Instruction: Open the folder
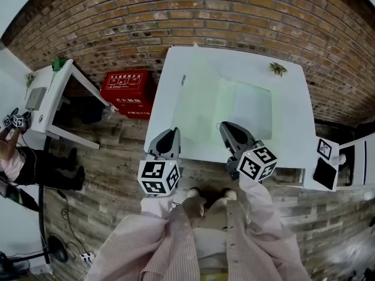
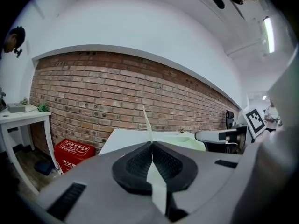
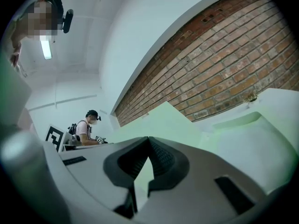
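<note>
Already half open on the white table (image 1: 287, 127), toward its near edge: pale green folder (image 1: 249, 107), one cover lifted off the table, the other flat on it. Gripping the lifted cover with the left gripper (image 1: 173, 133) at the near edge of the table, fingers clenched on the thin sheet, seen edge-on between them. Holding also with the right gripper (image 1: 226, 126), over the same table edge, fingers clenched on a pale green sheet of the folder. Resting at the far corner of the table: small green thing (image 1: 277, 69).
</note>
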`<state>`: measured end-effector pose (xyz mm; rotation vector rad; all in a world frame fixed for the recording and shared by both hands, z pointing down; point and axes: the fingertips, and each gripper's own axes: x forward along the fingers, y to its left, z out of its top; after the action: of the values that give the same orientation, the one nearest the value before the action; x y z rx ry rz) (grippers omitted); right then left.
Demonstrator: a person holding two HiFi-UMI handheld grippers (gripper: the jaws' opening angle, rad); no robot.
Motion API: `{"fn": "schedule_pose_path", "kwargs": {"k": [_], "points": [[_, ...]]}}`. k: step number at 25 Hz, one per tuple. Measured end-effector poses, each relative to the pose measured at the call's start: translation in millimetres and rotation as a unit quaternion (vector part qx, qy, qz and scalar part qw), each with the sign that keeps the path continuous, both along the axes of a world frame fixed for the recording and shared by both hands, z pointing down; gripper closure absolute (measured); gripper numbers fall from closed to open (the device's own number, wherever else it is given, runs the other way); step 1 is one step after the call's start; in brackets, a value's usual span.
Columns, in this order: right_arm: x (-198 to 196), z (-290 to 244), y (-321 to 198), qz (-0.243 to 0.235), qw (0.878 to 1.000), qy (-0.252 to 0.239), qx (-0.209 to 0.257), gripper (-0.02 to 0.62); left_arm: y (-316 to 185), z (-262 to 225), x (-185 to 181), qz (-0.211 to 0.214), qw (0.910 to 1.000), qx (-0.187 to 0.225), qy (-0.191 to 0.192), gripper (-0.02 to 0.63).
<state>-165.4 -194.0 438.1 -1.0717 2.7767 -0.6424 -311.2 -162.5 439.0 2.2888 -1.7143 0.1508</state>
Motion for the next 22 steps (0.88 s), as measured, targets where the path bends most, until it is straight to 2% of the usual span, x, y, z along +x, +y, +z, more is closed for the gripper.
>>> {"fn": "schedule_pose_path", "kwargs": {"k": [5,12,22], "points": [[-23.9,-5.0,5.6,-0.01,1.0,-0.005,0.023,0.591,-3.9,11.6,-16.6,-0.004,0.9997,-0.017,0.016,0.606],[-41.3,4.4,7.6,-0.008,1.0,-0.001,0.015,0.591,-7.9,32.8,-33.2,-0.009,0.9981,-0.037,0.049,0.6],[-67.2,22.0,4.3,-0.032,0.999,0.003,-0.006,0.591,-11.0,63.1,-54.5,-0.081,0.9905,-0.078,0.079,0.591]]}}
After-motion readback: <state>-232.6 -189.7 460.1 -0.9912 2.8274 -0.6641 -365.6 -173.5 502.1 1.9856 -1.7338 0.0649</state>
